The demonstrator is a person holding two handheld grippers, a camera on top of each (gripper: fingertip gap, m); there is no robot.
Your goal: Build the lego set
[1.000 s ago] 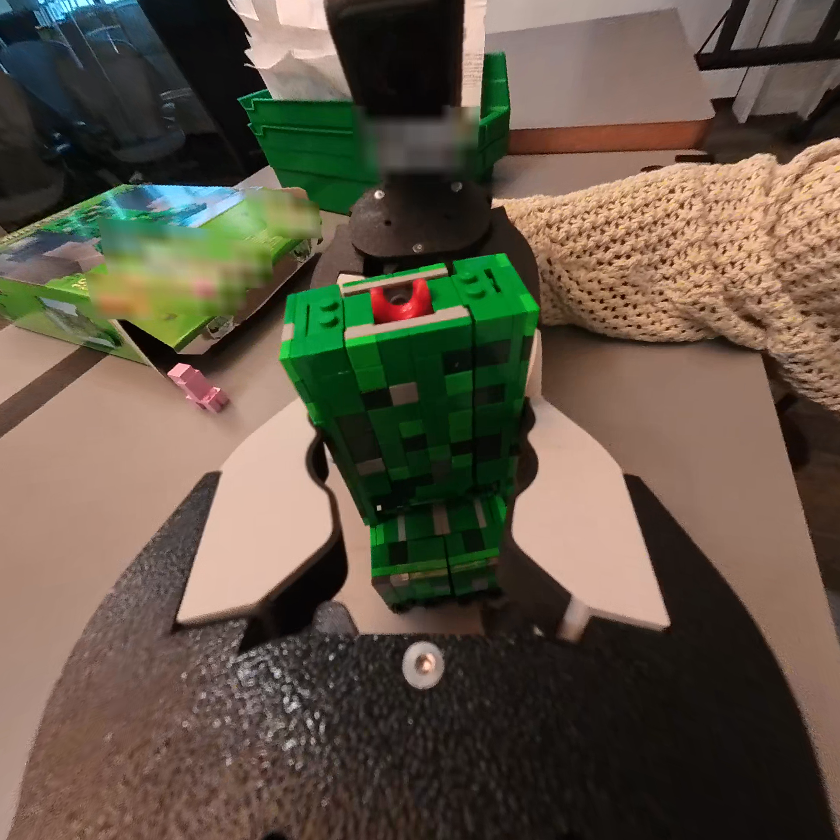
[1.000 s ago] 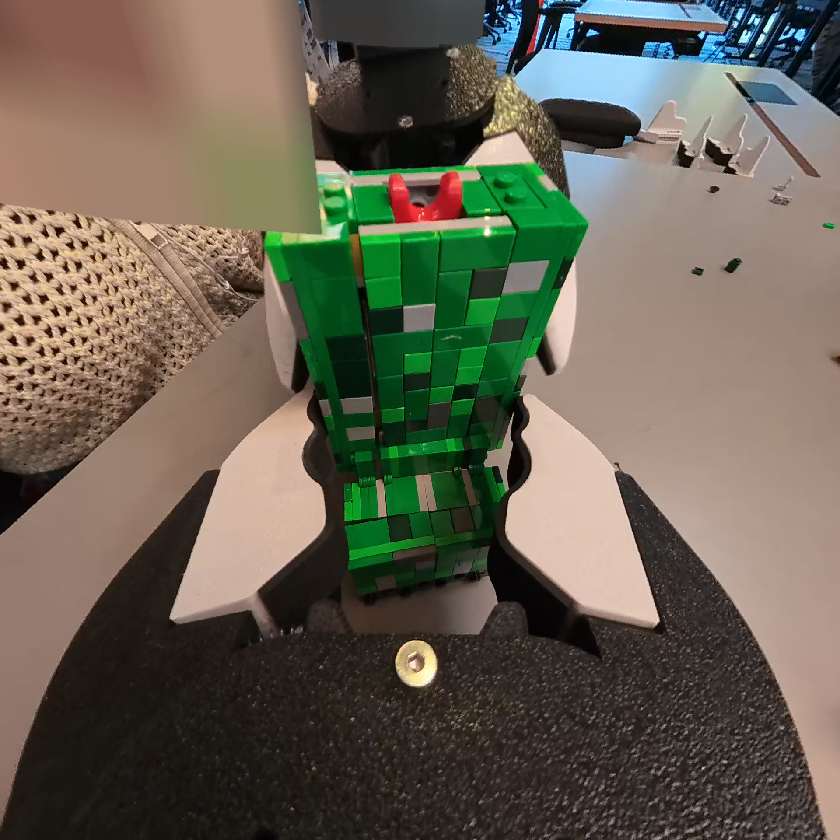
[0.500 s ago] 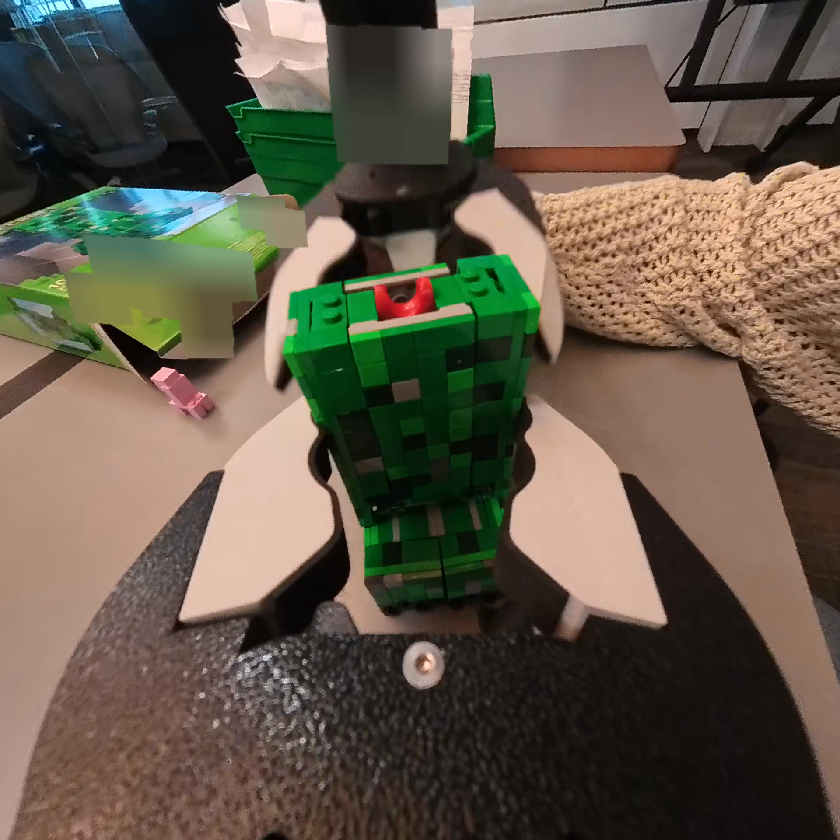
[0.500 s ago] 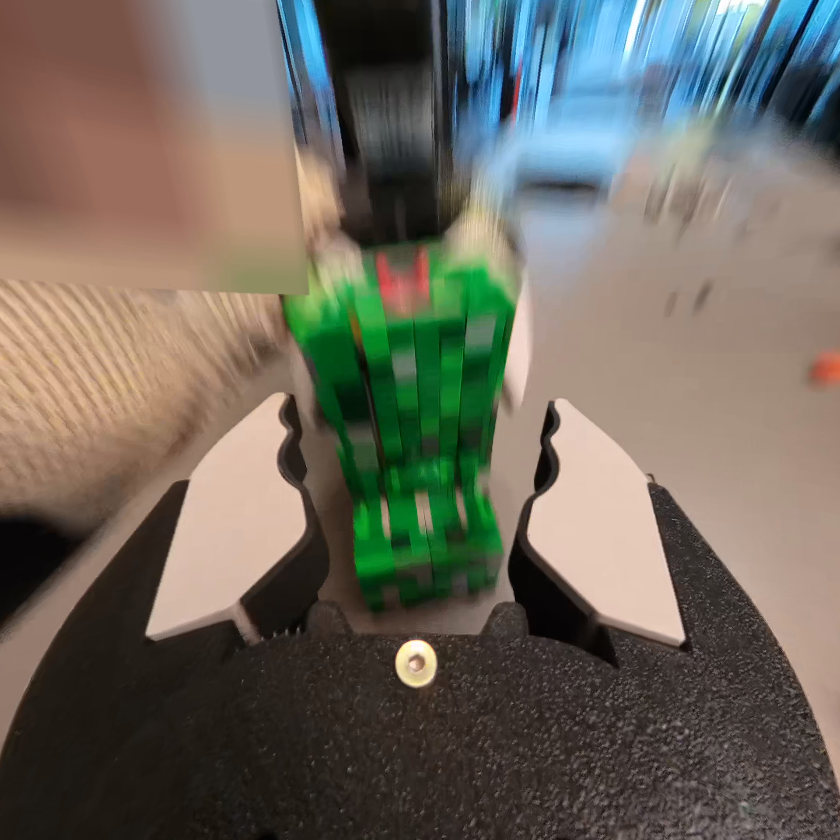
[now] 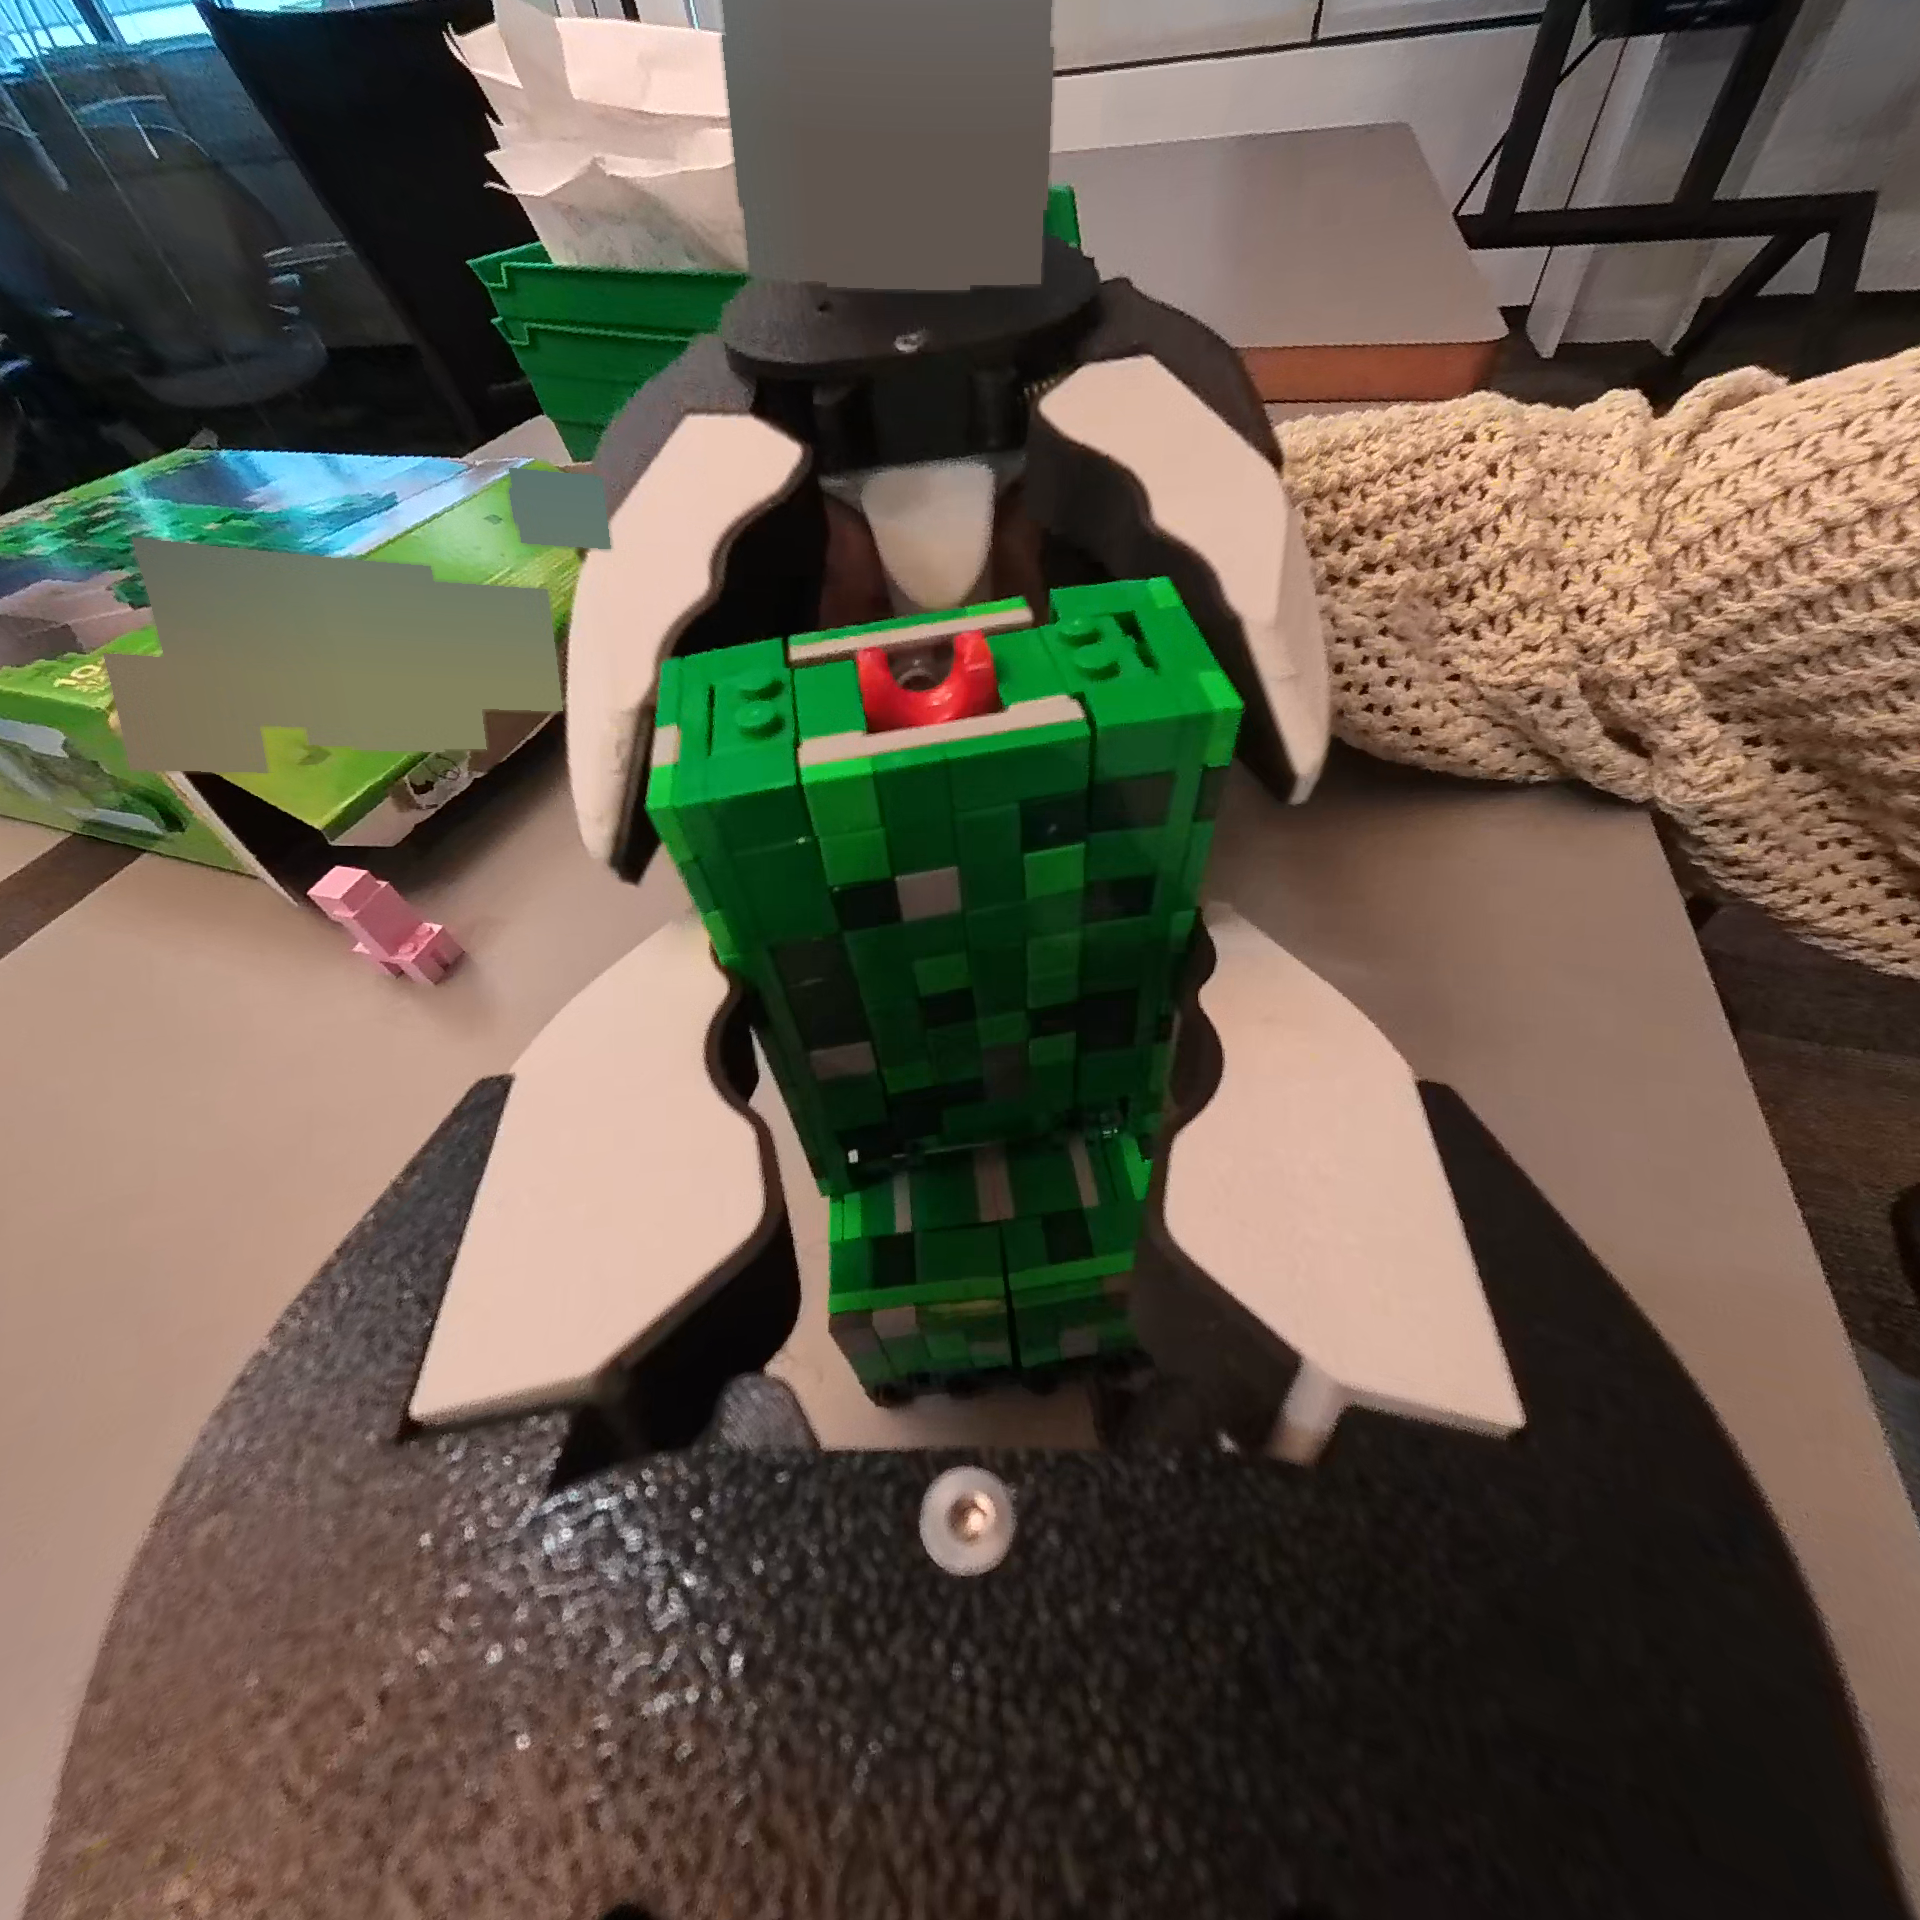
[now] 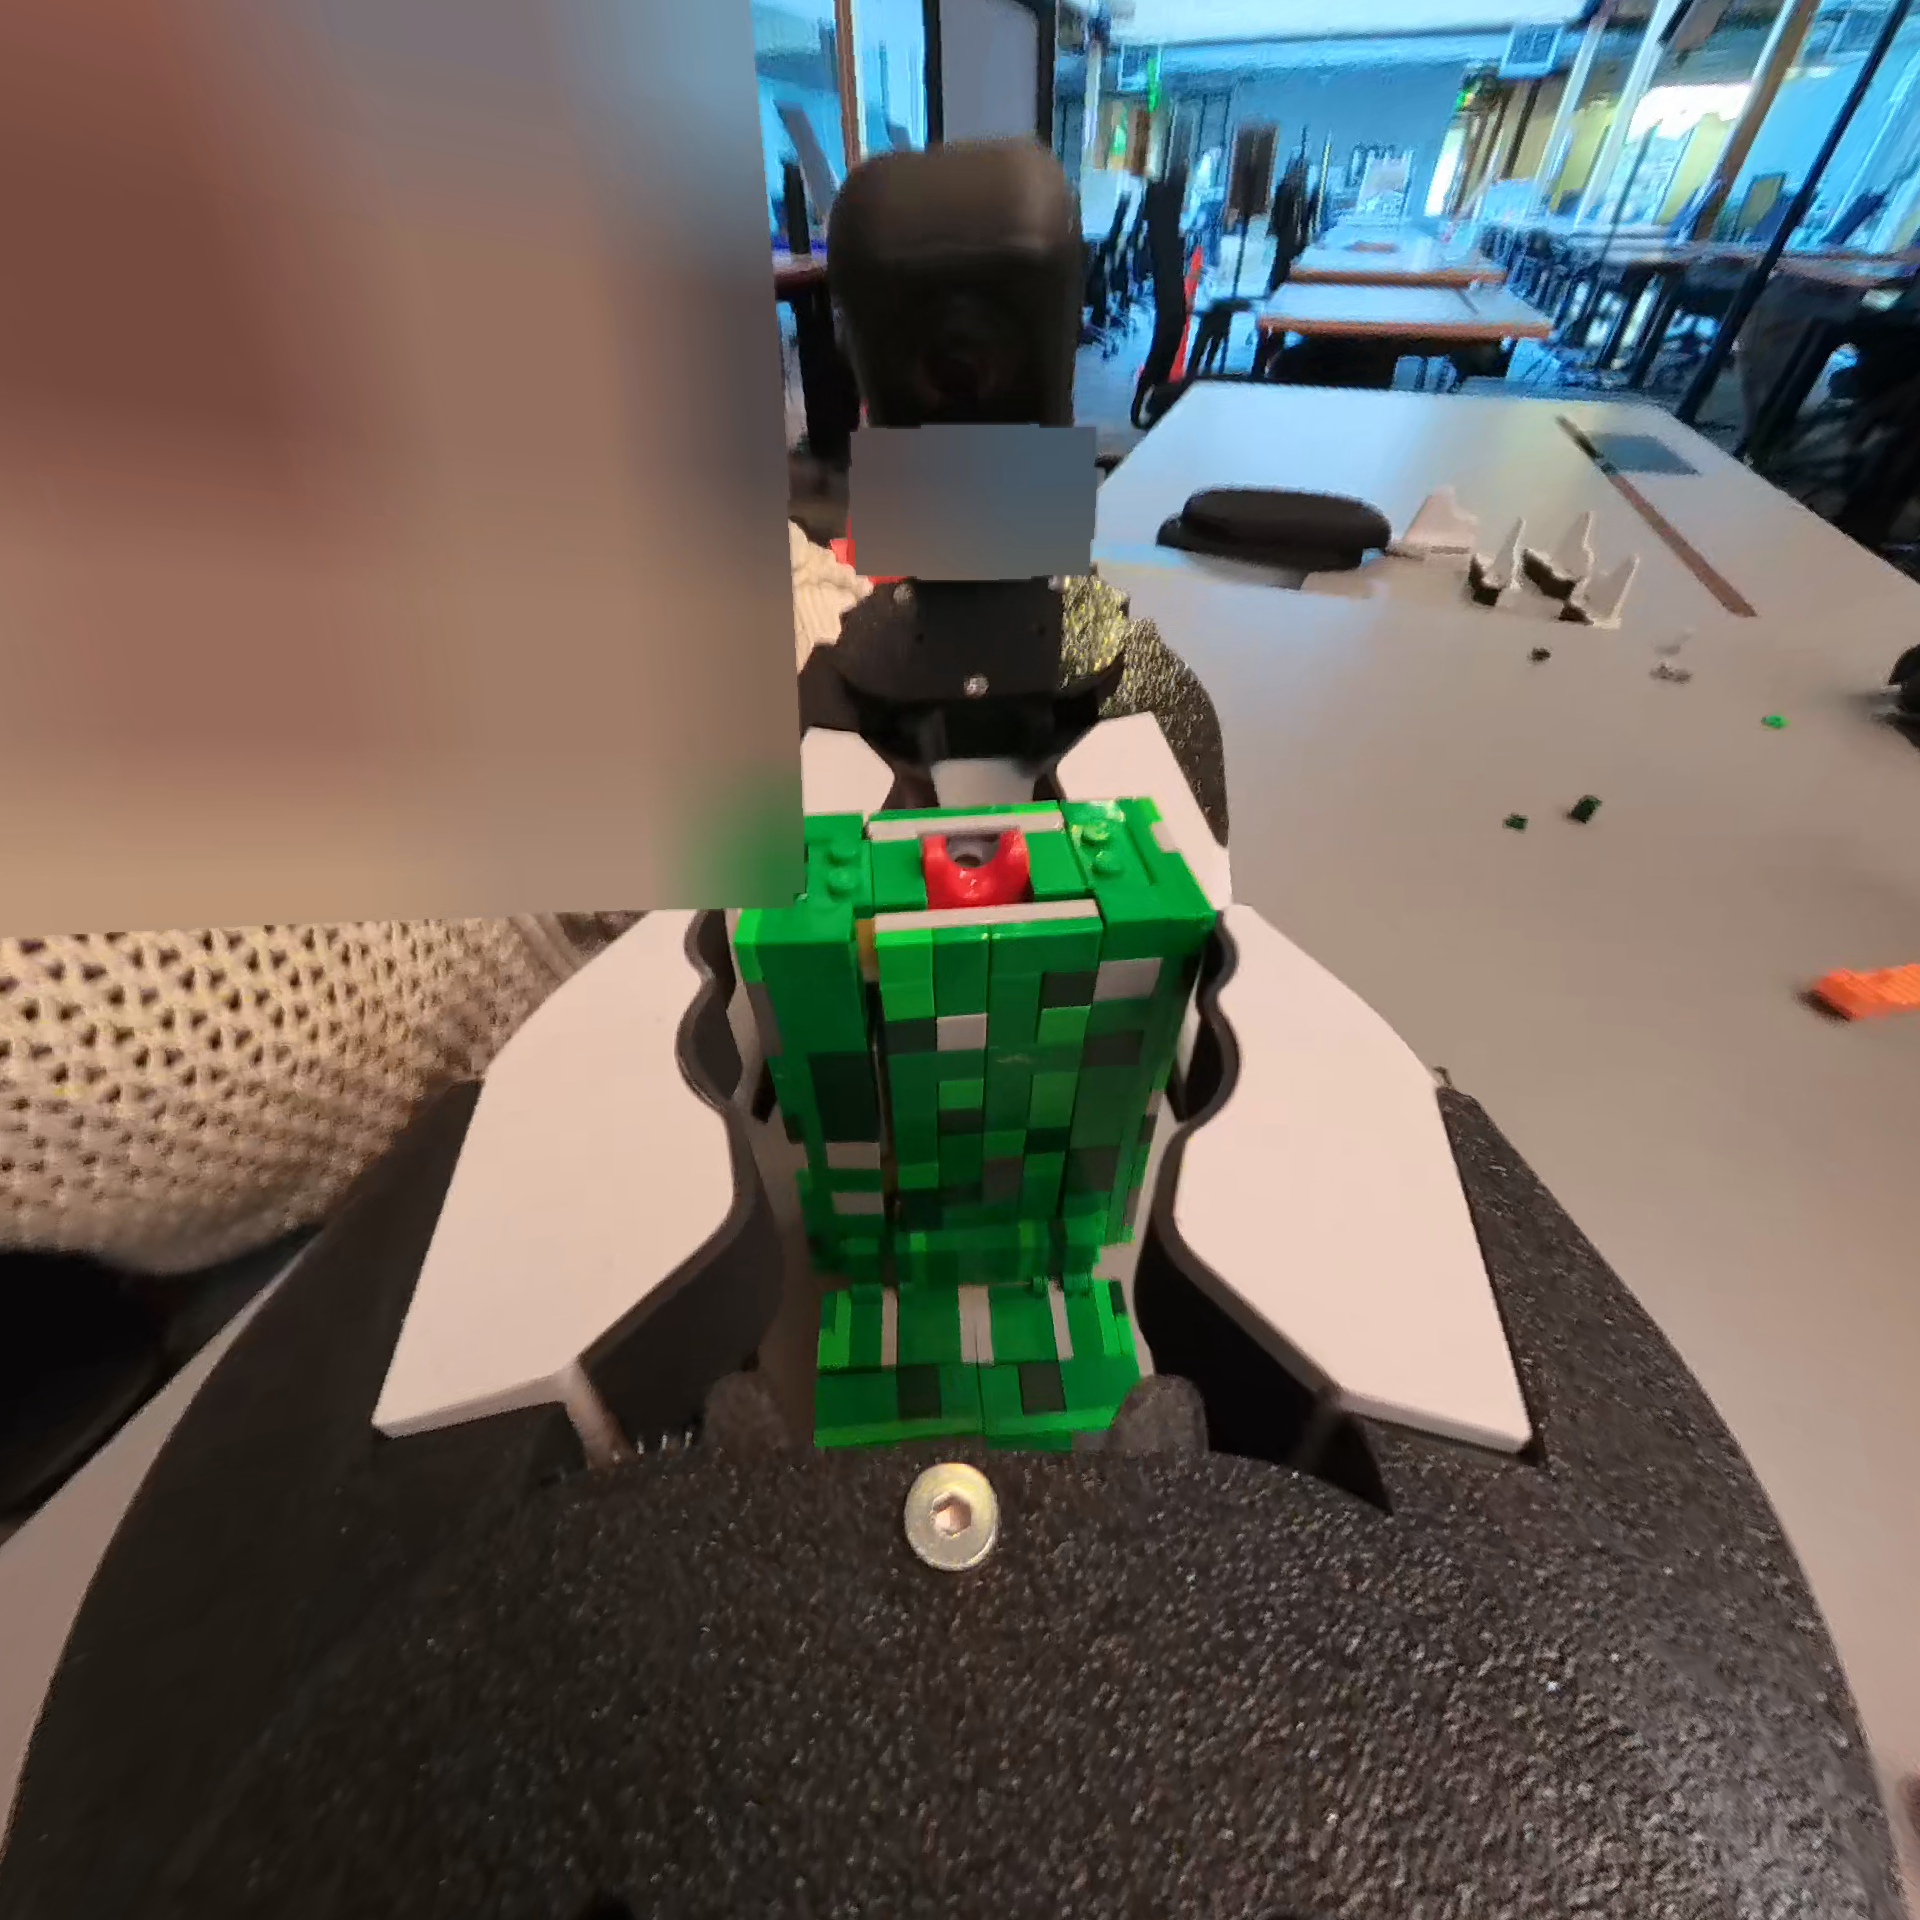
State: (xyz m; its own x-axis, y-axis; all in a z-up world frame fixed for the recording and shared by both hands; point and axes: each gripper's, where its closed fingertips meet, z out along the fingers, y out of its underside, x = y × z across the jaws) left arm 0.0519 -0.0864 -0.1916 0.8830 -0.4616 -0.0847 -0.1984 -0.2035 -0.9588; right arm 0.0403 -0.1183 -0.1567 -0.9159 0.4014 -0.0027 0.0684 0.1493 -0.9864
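The green lego figure (image 5: 940, 935) stands upright on the counter (image 5: 208, 1091), a red piece (image 5: 925, 691) in its top. The left gripper (image 5: 961, 1023) is clamped on its sides. The right gripper (image 6: 961, 1081) faces it from the far side, fingers (image 6: 582, 1174) spread around the figure's top, apparently not touching. A pink piece (image 5: 390, 925) and a box (image 5: 270, 644) lie to the left

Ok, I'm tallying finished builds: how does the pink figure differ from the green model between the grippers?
The pink figure is plain pink and small; the green model is mottled green and far bigger. The pink figure sits free on the table; the green model stands inside the left gripper. Both are brick builds.
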